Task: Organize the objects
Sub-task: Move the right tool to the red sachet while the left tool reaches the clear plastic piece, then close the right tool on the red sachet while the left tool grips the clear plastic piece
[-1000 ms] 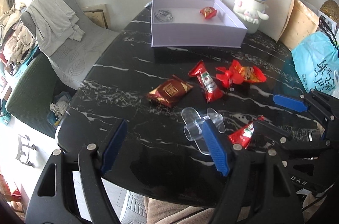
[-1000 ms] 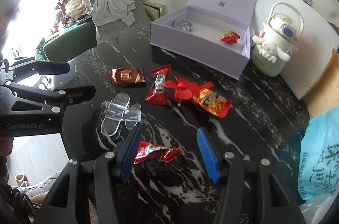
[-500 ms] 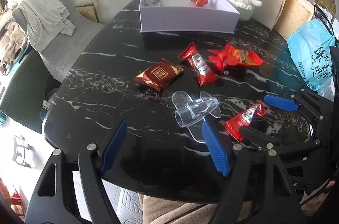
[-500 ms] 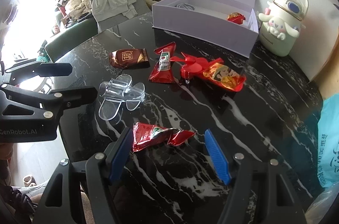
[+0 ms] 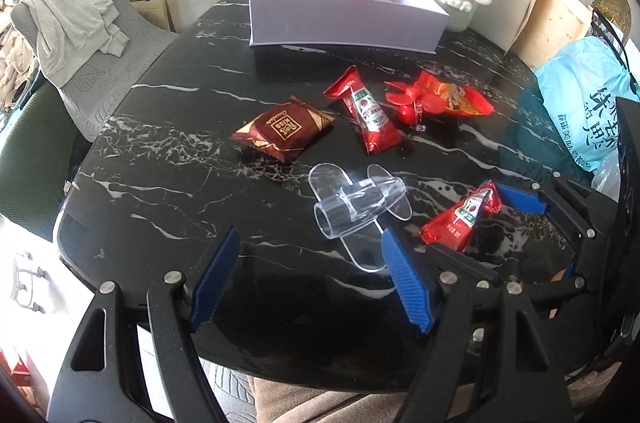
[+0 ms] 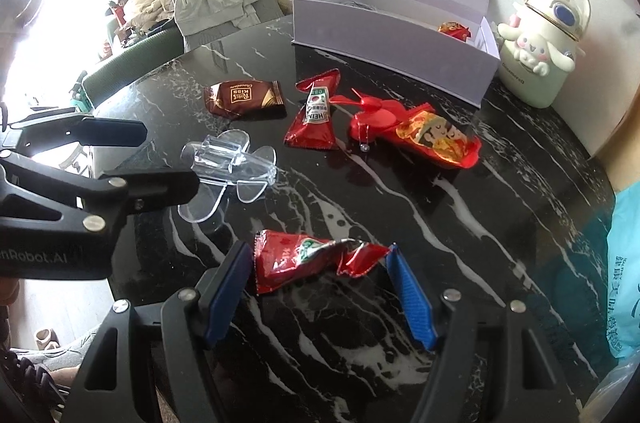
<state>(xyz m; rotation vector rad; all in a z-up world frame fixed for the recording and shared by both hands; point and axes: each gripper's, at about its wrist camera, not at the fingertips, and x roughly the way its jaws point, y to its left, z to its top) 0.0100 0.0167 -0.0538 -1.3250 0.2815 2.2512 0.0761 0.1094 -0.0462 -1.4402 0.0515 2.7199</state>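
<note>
Right gripper (image 6: 320, 287) wide, straddling the near sachet (image 6: 308, 259); pinch its middle, lift clear toward the far box (image 6: 392, 35); left gripper (image 5: 308, 283) wide, idle

My right claw (image 6: 320, 287) wears blue ribbed pads on black arms — the crumpled packet (image 6: 308, 259) is red, the counter (image 6: 460, 223) black veined white, the box (image 6: 392, 43) pale lilac.
</note>
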